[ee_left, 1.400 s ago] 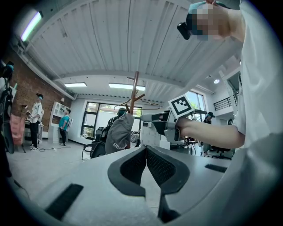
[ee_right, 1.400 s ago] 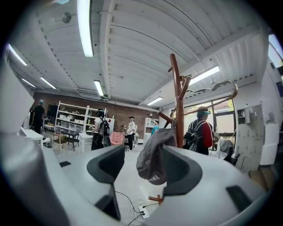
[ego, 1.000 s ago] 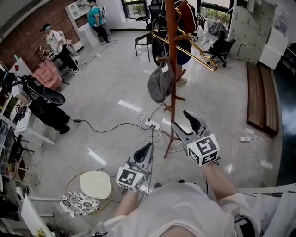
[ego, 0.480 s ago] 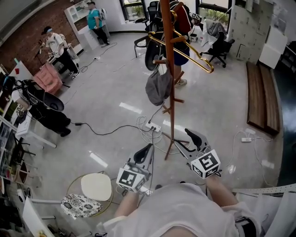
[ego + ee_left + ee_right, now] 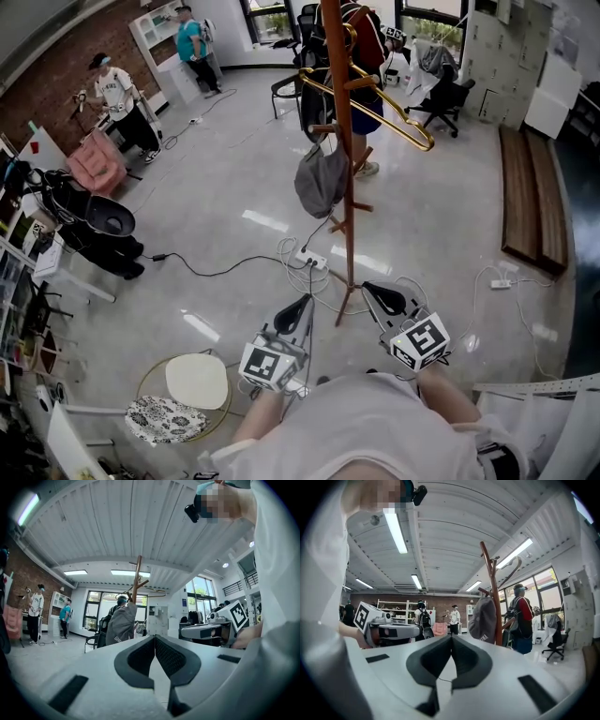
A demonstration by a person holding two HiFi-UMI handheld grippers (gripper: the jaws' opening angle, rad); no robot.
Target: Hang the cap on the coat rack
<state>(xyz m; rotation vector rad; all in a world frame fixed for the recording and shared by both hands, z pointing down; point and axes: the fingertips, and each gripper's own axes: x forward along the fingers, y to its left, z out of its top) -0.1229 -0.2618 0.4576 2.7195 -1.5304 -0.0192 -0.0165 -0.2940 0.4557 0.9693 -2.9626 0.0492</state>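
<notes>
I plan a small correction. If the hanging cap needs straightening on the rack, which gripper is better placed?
Left, probably. The cap hangs left of the coat rack pole, on the side of the left gripper. The right gripper, its fingers just closed on nothing, must pass the pole.

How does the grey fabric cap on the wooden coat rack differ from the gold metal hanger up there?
The grey fabric cap is soft and slumps in a rounded bundle; the gold metal hanger is a thin, rigid frame. The cap hangs close against the pole from a lower peg, while the hanger sits higher and sticks out sideways. Both hang on the same brown wooden coat rack.
</notes>
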